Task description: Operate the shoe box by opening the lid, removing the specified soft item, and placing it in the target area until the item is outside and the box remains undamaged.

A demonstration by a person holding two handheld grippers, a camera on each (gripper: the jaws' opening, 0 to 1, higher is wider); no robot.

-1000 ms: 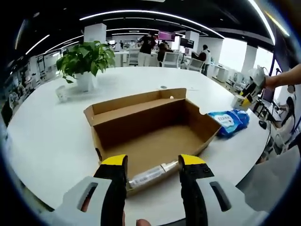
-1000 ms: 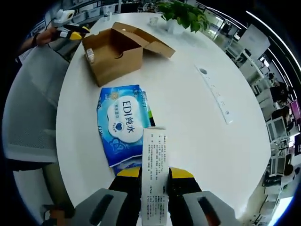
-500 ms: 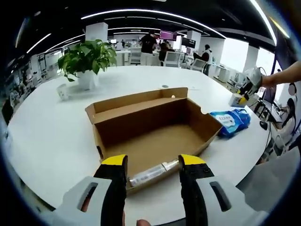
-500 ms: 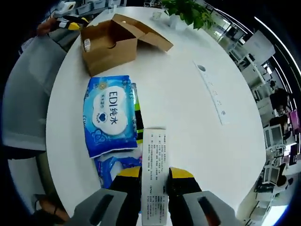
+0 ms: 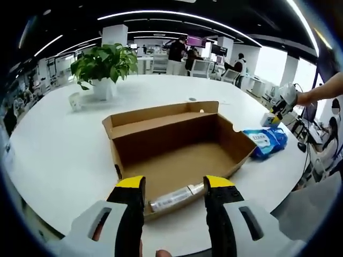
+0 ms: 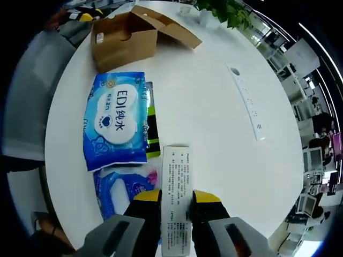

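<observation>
The brown cardboard shoe box (image 5: 177, 155) lies open on the white table (image 5: 64, 155), lid flap folded back, floor bare. My left gripper (image 5: 174, 184) is open at the box's near wall, where a clear taped strip (image 5: 174, 197) runs between the yellow fingertips. My right gripper (image 6: 177, 198) is shut on a flat white packet (image 6: 177, 176) with printed text, held above the table beside a blue wipes pack (image 6: 117, 120). A second blue pack (image 6: 126, 187) lies under it. In the left gripper view the right gripper (image 5: 278, 106) hovers beyond the blue pack (image 5: 265, 140).
A potted plant (image 5: 102, 67) and a small cup (image 5: 74, 100) stand at the table's far left. A white power strip (image 6: 245, 101) lies on the table right of the packs. A green-and-black item (image 6: 151, 126) pokes from under the blue pack. People and desks fill the background.
The right gripper has travelled on with the white packet, so the blue packs sit further left and lower in its view and a second pack shows. The left gripper barely shifted.
</observation>
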